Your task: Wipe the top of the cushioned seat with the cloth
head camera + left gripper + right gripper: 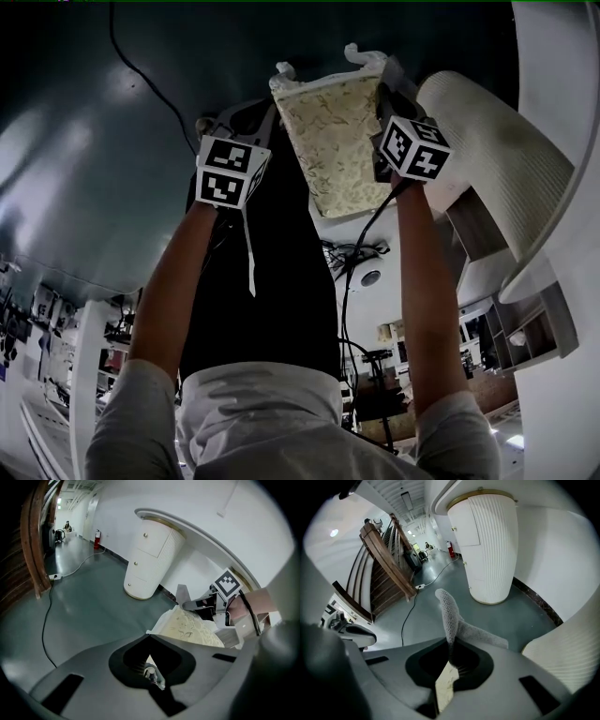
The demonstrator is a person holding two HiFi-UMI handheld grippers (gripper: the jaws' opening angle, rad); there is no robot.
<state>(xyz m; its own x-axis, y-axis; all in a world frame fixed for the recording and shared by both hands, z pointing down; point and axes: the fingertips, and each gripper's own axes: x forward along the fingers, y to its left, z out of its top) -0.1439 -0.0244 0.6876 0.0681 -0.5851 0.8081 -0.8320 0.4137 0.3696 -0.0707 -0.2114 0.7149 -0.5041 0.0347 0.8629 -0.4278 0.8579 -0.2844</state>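
Jaws of the right gripper: together, clamped on the cloth. A knitted fold stands up past the tips, and a cream patterned edge shows nearer the camera.

Jaws of the left gripper: together, with a small pale corner pinched between them, apparently the same cloth.

Head view: cloth is held spread between the two grippers over the dark floor, patterned face toward the camera. A ribbed cabinet stands far right.

Seat: cannot pick it out in any view.

Judgement: cloth is light, soft and limp, with no stiffness. It will likely sag and fold if one corner is let go. Corner grips suit spreading it; for wiping, a bunched hold nearer the middle should press better.
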